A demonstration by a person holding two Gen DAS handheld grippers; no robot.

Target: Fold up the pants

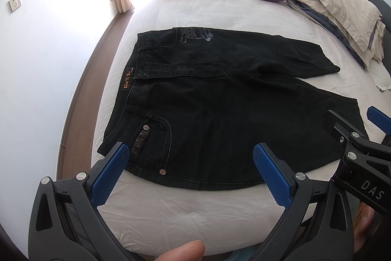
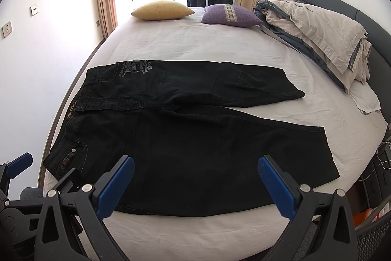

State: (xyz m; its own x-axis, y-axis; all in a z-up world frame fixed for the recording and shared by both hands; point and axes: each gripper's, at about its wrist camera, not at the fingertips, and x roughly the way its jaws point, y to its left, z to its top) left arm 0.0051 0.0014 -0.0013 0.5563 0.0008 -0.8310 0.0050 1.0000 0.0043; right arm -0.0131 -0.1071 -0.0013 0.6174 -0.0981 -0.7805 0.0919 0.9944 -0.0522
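Black jeans (image 1: 207, 102) lie flat on the white bed sheet (image 1: 195, 212), waistband to the left, both legs spread to the right. They also show in the right wrist view (image 2: 195, 138). My left gripper (image 1: 190, 163) is open and empty, hovering above the near edge by the front pocket. My right gripper (image 2: 195, 175) is open and empty above the near leg. The right gripper shows at the right edge of the left wrist view (image 1: 352, 124). The left gripper shows at the lower left of the right wrist view (image 2: 41, 168).
A yellow pillow (image 2: 162, 10) and a purple pillow (image 2: 231, 15) lie at the far end of the bed. A bundled duvet (image 2: 315, 36) lies along the headboard (image 2: 366, 21) on the right. A wall (image 2: 36, 53) runs close along the left.
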